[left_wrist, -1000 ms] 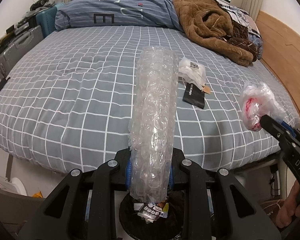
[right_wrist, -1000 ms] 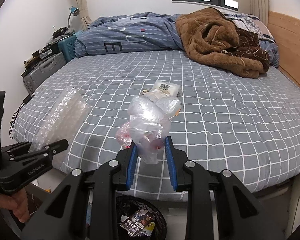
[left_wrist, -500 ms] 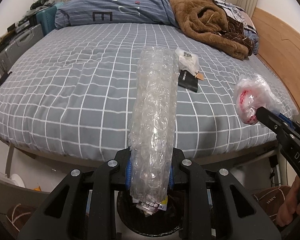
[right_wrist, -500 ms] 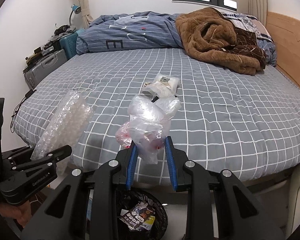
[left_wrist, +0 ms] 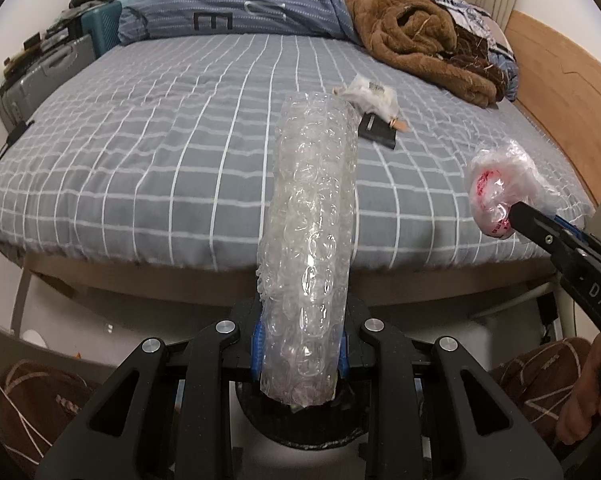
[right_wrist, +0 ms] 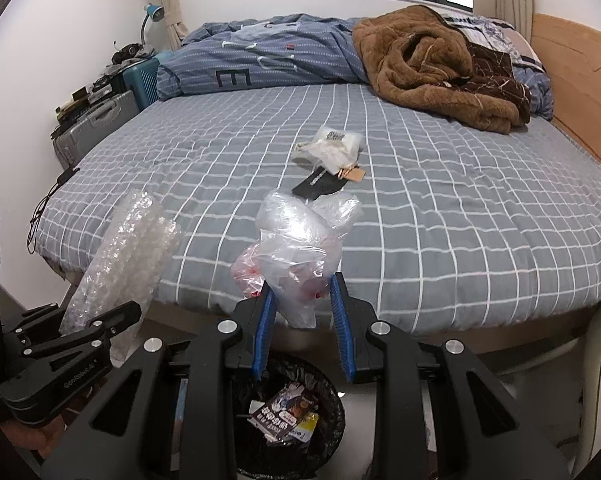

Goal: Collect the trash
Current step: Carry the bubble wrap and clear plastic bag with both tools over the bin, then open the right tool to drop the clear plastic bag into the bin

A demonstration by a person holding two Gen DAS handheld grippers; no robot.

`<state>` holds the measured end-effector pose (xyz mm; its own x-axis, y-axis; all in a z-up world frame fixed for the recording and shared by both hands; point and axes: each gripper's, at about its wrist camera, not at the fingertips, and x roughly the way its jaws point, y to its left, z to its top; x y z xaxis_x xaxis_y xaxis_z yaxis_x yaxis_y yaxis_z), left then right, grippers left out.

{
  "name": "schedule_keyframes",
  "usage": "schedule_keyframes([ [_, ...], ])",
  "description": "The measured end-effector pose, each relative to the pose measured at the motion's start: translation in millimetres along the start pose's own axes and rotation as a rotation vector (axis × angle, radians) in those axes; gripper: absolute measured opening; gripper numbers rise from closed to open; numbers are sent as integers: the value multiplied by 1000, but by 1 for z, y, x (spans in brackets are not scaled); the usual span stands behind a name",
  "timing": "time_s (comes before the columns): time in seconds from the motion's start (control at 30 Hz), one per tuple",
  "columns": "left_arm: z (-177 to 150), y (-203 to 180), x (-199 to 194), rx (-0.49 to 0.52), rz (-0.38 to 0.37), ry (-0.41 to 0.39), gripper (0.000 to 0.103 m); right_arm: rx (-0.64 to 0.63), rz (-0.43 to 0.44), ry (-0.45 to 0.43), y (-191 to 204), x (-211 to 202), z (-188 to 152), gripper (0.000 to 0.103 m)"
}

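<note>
Even indoor light, sharp, fisheye-bent edges w/ vignette.

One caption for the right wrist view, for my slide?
Right gripper holds a plastic bag above the trash bin beside the bed.

The bed, under a grey checked sheet, spreads ahead of the fingers. Just beyond them on the sheet lie a white packet and a black card, touching; far beyond, a brown blanket and a blue duvet.
</note>
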<state>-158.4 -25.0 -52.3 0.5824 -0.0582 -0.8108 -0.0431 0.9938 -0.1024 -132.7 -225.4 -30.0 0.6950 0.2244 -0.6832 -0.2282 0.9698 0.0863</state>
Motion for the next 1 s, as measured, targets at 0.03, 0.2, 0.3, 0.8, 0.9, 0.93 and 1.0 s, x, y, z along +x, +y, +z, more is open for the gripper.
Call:
schedule_keyframes([
  [0.03,-4,1,1,0,4,7,25,-3,0,4,2,0,-3,26],
  [0.2,-18,8,-1,-12,13,18,25,-11,5,27,9,0,-18,26],
  [0.3,-27,12,-1,-20,19,28,25,-11,5,53,12,3,-31,26],
  [0.8,-77,30,36,-52,26,171,25,-47,16,231,36,46,-102,26],
  [0.9,-83,31,49,-49,39,195,25,-63,21,271,43,60,-114,26],
  [0.93,-85,32,53,-49,37,204,25,-69,22,283,45,65,-117,26],
  [1.0,-89,33,61,-50,40,221,25,-74,31,311,48,75,-124,26],
])
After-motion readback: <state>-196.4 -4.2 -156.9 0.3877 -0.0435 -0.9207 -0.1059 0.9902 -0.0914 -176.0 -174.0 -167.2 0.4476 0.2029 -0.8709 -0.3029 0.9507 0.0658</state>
